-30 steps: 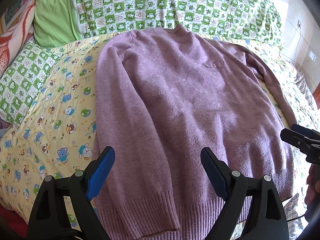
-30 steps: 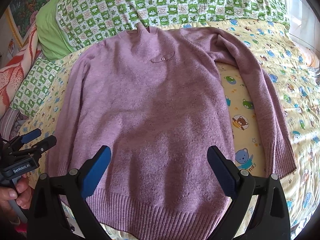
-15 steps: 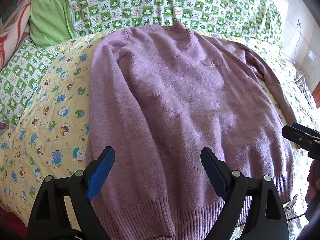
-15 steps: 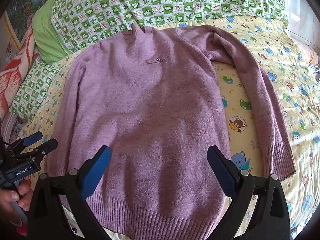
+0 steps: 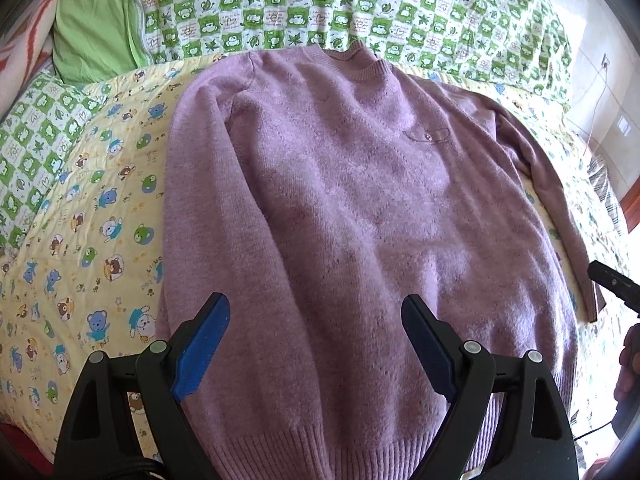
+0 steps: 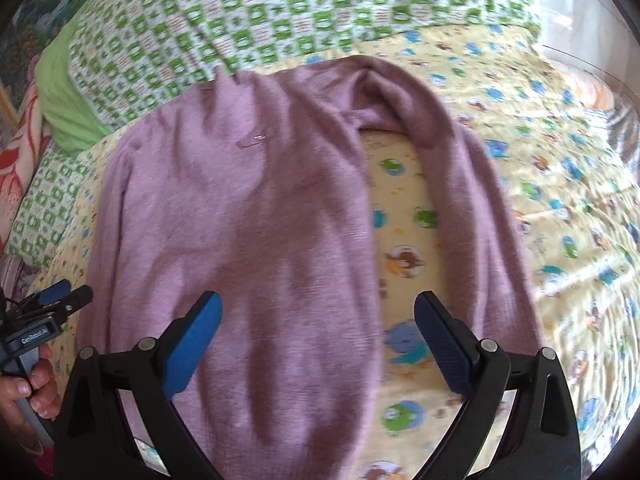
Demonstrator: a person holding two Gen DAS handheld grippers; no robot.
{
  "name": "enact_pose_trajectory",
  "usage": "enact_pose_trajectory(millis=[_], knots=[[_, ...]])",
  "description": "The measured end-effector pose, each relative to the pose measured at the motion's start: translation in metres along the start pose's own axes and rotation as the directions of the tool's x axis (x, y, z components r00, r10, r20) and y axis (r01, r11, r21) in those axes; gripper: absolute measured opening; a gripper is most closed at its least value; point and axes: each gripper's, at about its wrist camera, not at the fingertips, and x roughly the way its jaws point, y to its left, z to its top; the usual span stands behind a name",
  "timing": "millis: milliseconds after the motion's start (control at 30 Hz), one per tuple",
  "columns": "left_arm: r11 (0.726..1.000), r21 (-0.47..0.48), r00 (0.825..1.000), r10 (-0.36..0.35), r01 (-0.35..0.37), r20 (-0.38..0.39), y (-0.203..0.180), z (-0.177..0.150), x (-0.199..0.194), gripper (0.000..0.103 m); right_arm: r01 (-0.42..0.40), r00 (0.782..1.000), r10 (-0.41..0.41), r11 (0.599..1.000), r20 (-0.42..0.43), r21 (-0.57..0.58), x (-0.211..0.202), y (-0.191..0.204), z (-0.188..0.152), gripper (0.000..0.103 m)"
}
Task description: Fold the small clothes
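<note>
A mauve knit sweater [image 5: 360,208] lies flat, front up, on a yellow cartoon-print bedsheet [image 5: 88,216]. Its left sleeve lies along the body; its right sleeve [image 6: 472,184] lies spread to the side with sheet showing between it and the body. My left gripper [image 5: 316,320] is open and empty above the sweater's lower left part, near the hem. My right gripper [image 6: 318,316] is open and empty above the sweater's right side edge [image 6: 368,264], near the right sleeve. The right gripper's tip shows at the left wrist view's right edge [image 5: 612,284]. The left gripper shows at the right wrist view's left edge [image 6: 52,304].
A green-and-white checked quilt [image 5: 360,4] lies along the head of the bed, with a plain green pillow [image 5: 96,16] at its left. A checked pillow [image 5: 36,148] lies at the left side. A wall with sockets [image 5: 604,64] is at the far right.
The left gripper has moved forward over the sweater's lower part. The right gripper has swung right, now over the sweater's right edge and the sleeve gap; its view is blurred.
</note>
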Motion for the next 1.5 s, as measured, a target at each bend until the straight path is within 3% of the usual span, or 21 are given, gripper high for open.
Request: enact_pose_trajectory(millis=[167,233,433,533,600,700,767,967,1233,1367,1433,1500], knots=[[1.0,-0.003,1.0,-0.009,0.009,-0.015,-0.002,0.009,0.008,0.089,0.095,0.996,-0.094,0.99,-0.011,0.101,-0.001,-0.053,-0.001,0.095],[1.0,-0.003,1.0,-0.015,0.015,-0.019,-0.004,0.012,0.011,0.089,0.134,0.991,-0.132,0.984,-0.027,0.118,0.002,-0.071,0.0,0.087],[0.999,0.031,0.999,-0.008,0.01,-0.038,-0.015,0.016,0.018,0.089,0.176,0.977,-0.163,0.98,-0.138,0.088,0.033,-0.09,-0.002,0.052],[1.0,0.024,0.999,-0.014,0.015,-0.039,-0.015,0.018,0.021,0.089,0.188,0.972,-0.183,0.982,-0.145,0.024,0.034,-0.083,-0.005,0.014],[1.0,0.013,0.999,-0.019,0.02,-0.035,-0.013,0.02,0.022,0.089,0.163,0.98,-0.158,0.986,-0.122,0.027,0.024,-0.076,0.001,0.008],[1.0,-0.007,0.999,-0.029,0.029,-0.028,-0.011,0.026,0.024,0.089,-0.01,0.998,0.015,0.997,-0.065,0.071,0.013,-0.056,0.026,0.007],[0.999,-0.019,0.999,-0.028,0.028,-0.022,-0.008,0.03,0.024,0.089,-0.104,0.994,0.106,0.992,-0.04,0.065,0.013,-0.034,0.049,0.007],[0.998,-0.06,1.0,-0.007,0.006,-0.007,0.006,0.047,0.025,0.089,-0.36,0.933,0.36,0.932,0.009,0.042,0.034,0.047,0.122,0.007],[0.992,-0.123,1.0,0.017,-0.016,0.009,0.031,0.08,0.038,0.089,-0.493,0.866,0.489,0.87,-0.107,-0.017,0.134,0.164,0.169,0.007],[0.992,-0.122,0.999,0.035,-0.036,-0.009,0.038,0.096,0.054,0.089,-0.525,0.831,0.52,0.851,-0.196,0.029,0.182,0.185,0.172,0.012],[0.992,-0.119,0.999,0.035,-0.038,-0.019,0.04,0.106,0.064,0.089,-0.515,0.822,0.515,0.854,-0.243,0.069,0.201,0.185,0.17,0.028],[0.993,-0.106,0.999,0.04,-0.043,-0.025,0.041,0.116,0.074,0.089,-0.535,0.81,0.539,0.841,-0.232,0.086,0.202,0.178,0.169,0.044]])
